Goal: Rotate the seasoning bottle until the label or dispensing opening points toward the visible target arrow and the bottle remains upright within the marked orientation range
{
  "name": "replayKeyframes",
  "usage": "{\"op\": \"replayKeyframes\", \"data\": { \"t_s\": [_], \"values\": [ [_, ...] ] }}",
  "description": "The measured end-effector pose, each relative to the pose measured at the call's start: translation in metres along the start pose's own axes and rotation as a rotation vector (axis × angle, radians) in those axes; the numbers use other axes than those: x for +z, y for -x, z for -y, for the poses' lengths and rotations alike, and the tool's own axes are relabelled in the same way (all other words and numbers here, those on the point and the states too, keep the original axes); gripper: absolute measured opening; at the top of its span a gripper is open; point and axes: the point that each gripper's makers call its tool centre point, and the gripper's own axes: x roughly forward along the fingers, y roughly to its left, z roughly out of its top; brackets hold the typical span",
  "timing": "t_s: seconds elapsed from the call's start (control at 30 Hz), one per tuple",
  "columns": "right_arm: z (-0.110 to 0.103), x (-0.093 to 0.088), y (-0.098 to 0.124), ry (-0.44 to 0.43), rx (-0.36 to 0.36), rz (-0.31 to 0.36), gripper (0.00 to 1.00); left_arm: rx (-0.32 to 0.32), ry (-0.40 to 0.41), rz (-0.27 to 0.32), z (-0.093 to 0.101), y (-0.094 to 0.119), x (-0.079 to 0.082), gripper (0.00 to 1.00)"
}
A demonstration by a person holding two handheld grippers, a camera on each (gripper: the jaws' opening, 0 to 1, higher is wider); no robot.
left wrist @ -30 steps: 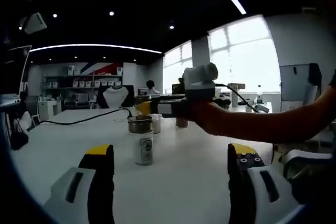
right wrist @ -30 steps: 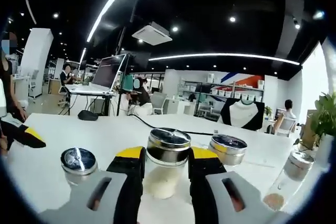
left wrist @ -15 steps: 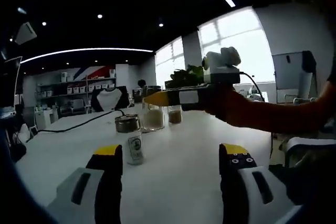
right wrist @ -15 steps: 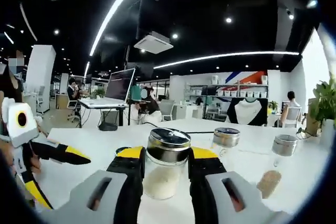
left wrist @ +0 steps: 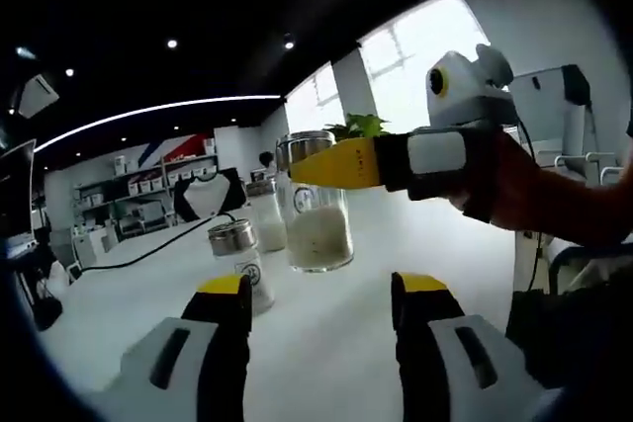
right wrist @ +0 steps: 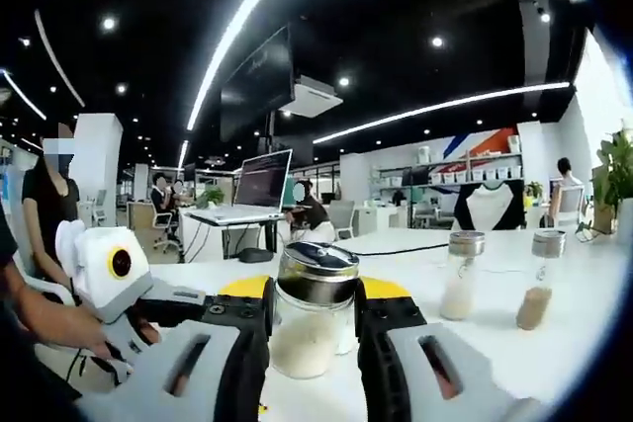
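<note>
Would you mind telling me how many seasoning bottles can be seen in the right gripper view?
3: the held bottle between the right tool jaws, a white-filled bottle and a brown-filled bottle standing right. Others may be hidden.

The bottle is clear glass with a shiny metal cap, about a third full of white grains. It stands upright, clamped between the right gripper's yellow-tipped jaws, above the white table.
</note>
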Motion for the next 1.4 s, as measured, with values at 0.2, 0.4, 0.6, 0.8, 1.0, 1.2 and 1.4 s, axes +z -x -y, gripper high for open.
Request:
{"op": "replayKeyframes", "data": {
  "t_s": [0.2, 0.4, 0.6, 0.8, 1.0, 1.2, 1.4],
  "values": [
    [-0.01, -0.01, 0.006, -0.056, -0.022, 0.001, 0.3, 0.016, -0.025, 0.024, 0.004, 0.002, 0.006, 0.49],
    [-0.02, -0.02, 0.005, -0.101, -0.006, -0.008, 0.3, 0.004, -0.038, 0.048, 0.011, 0.001, 0.007, 0.37],
    [-0.024, -0.018, 0.009, -0.07, 0.058, 0.012, 0.3, 0.002, -0.005, 0.079, 0.005, 0.005, 0.008, 0.35],
    [-0.032, -0.009, 0.017, -0.021, 0.21, 0.034, 0.31, -0.186, 0.23, 0.154, 0.013, 0.012, 0.023, 0.34],
    [-0.05, 0.003, 0.027, -0.052, 0.353, 0.044, 0.32, -0.307, 0.195, 0.231, 0.028, 0.025, 0.042, 0.34],
    [-0.075, 0.012, 0.037, -0.107, 0.514, 0.053, 0.34, -0.487, 0.27, 0.289, 0.049, 0.039, 0.056, 0.34],
    [-0.091, 0.015, 0.045, -0.106, 0.578, 0.037, 0.33, -0.588, 0.271, 0.303, 0.061, 0.049, 0.061, 0.34]
  ]
}}
